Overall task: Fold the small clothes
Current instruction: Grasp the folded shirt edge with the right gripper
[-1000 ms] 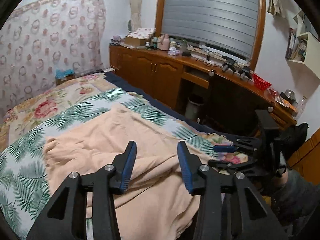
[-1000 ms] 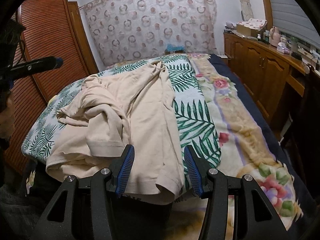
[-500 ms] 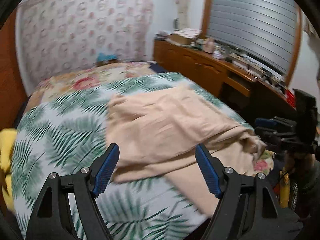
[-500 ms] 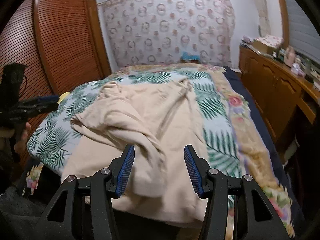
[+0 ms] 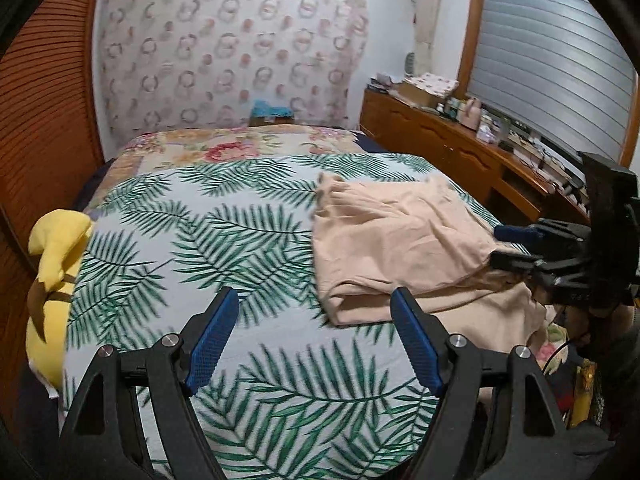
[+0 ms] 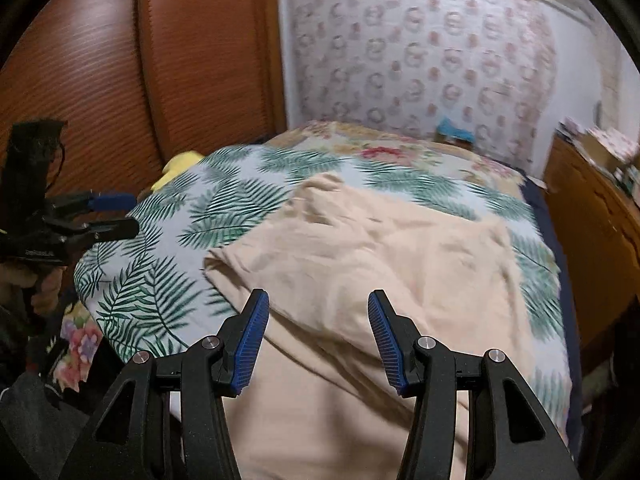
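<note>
A peach-coloured garment [image 5: 400,248] lies folded over itself on the palm-leaf bedspread [image 5: 208,240], toward the bed's right side and hanging over the near edge. My left gripper [image 5: 314,342] is open and empty, above bare bedspread just left of the garment's near fold. My right gripper [image 6: 318,340] is open and empty, held over the garment [image 6: 360,248] at the bed's near edge. Each gripper shows in the other's view: the right [image 5: 516,246] at the garment's right edge, the left [image 6: 110,216] off the bed's left side.
A yellow soft toy [image 5: 56,280] lies at the bed's left edge beside a wooden slatted wardrobe [image 6: 120,80]. A long wooden dresser [image 5: 460,152] with clutter on top runs along the right wall under a shuttered window. A patterned curtain hangs behind the bed's head.
My left gripper has let go, opened wide and swung left off the garment to the bare bedspread. The garment now lies folded over toward the right. My right gripper has turned left.
</note>
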A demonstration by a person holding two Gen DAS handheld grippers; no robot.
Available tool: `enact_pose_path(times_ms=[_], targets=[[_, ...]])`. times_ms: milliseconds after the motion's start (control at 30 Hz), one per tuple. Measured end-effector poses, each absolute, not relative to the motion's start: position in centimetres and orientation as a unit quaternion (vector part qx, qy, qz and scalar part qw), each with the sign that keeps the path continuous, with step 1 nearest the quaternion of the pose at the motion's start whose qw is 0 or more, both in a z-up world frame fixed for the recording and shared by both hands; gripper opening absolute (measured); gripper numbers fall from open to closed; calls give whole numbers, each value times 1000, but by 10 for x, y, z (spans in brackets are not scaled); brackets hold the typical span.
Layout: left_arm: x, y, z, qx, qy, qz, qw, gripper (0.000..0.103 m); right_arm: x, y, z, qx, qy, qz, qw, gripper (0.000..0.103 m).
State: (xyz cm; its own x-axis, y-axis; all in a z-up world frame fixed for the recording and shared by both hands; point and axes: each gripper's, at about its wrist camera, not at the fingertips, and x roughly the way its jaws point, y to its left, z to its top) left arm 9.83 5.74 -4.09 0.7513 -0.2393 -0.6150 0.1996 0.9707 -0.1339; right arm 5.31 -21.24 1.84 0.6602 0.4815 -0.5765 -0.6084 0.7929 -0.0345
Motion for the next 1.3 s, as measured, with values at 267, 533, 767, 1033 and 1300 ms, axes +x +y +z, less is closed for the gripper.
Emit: enact_pose_path(times_ms=[267,533,767,1033,1300], targets=[[93,83,-41,-45,325,-98,940,79,101,-137,0,-136,329,366,860,54],[89,94,-43,-47,322,-88,942,79,125,-87,-22,-176,364,380,832,54],[88,96,-49,-50,327,-90,939,79,124,-59,-41,-240,353,363,828,54],[87,97,-51,-53,327,-92,939,79,126,-61,-43,-258,337,329,844,6],[86,84,-51,-37,329,-101,938,79,135,-131,35,-187,276,288,898,6]])
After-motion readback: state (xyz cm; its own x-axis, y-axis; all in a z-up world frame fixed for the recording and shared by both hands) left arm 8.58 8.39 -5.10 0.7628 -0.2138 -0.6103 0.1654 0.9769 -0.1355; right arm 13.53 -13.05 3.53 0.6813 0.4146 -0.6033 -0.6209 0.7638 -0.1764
